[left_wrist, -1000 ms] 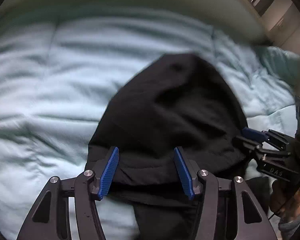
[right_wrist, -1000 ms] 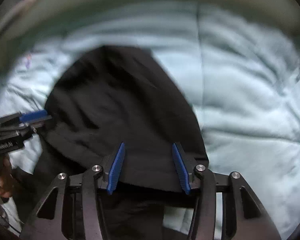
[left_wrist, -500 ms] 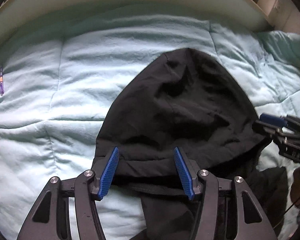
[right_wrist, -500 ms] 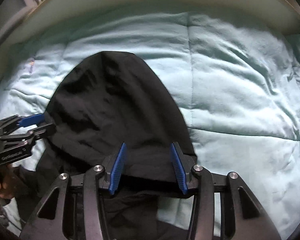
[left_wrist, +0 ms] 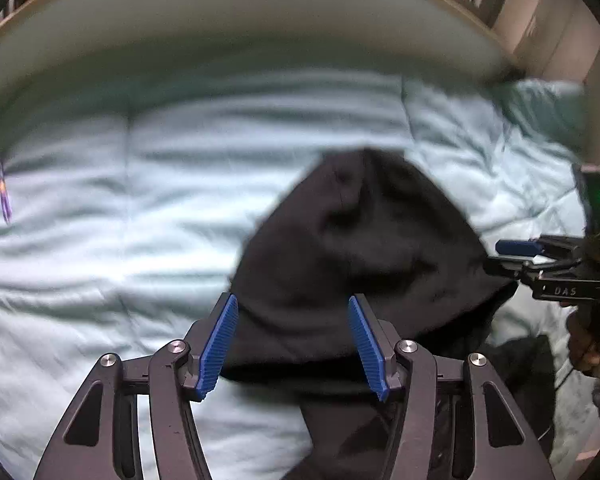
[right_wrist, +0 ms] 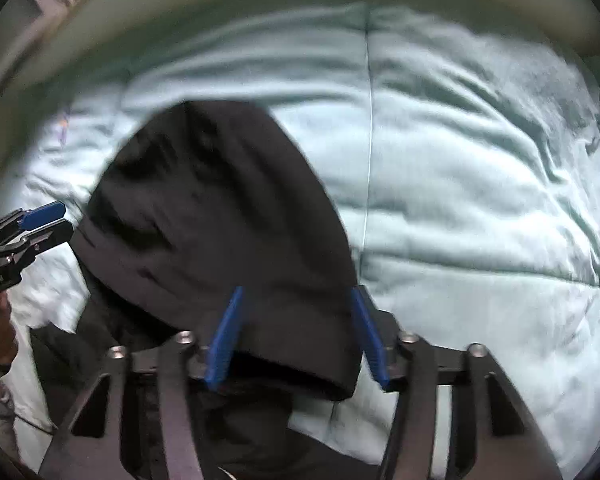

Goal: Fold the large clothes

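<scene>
Grippers number two, one in each of the person's hands, and both stand spread wide with nothing between the blue pads. Nearest in the left wrist view, the left gripper [left_wrist: 292,340] hovers over the near edge of one black garment [left_wrist: 360,252], its two pads apart on either side of the cloth's folded hem but not pinching it. In the right wrist view the right gripper [right_wrist: 296,336] sits the same way, released, its two pads straddling the near right corner of the same black garment [right_wrist: 220,216], which bulges up between them. The garment lies in a rounded, hood-like heap on one pale blue quilt [left_wrist: 100,240], with a darker strip of it trailing down toward the camera under the grippers. Each gripper shows at the edge of the other's view: the right gripper [left_wrist: 516,254] reaches in from the right beside the garment's right edge, and the left gripper [right_wrist: 46,222] comes in from the left, close to the garment's left edge. Further off on the quilt [right_wrist: 480,184], well apart from the garment, lies one small purple and orange pen-like thing [left_wrist: 5,196], too blurred to name. Beyond the quilt runs one pale headboard or wall edge [left_wrist: 240,12], and both views are smeared by blur.
</scene>
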`<state>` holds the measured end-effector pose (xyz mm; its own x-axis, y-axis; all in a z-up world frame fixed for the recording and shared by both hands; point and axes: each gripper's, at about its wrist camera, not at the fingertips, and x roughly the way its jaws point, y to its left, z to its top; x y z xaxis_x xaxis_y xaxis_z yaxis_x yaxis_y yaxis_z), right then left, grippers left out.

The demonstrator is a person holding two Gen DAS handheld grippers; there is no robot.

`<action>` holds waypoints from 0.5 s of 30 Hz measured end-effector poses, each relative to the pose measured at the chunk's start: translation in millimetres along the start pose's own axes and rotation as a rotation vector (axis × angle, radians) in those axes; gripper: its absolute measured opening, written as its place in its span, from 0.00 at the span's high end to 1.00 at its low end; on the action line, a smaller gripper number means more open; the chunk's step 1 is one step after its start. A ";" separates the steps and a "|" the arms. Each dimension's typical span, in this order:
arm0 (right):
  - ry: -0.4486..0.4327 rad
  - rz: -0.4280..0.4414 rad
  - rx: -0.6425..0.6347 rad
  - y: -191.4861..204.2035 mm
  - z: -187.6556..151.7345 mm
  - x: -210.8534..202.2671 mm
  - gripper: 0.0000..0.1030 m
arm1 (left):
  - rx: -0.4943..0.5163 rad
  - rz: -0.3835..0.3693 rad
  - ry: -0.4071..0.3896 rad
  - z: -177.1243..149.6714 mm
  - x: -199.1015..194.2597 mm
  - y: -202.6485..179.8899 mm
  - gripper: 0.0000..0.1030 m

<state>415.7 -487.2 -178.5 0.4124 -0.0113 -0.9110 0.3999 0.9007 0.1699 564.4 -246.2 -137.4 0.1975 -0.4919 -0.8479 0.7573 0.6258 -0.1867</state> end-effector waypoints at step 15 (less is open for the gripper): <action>0.130 0.235 0.017 -46.1 45.9 48.3 0.39 | -0.032 -0.292 0.295 24.3 68.3 53.8 0.34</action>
<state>454.7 -549.2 -213.0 0.3876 0.2543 -0.8861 0.3193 0.8647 0.3878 633.8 -260.8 -193.3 -0.2134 -0.4601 -0.8619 0.7345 0.5061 -0.4520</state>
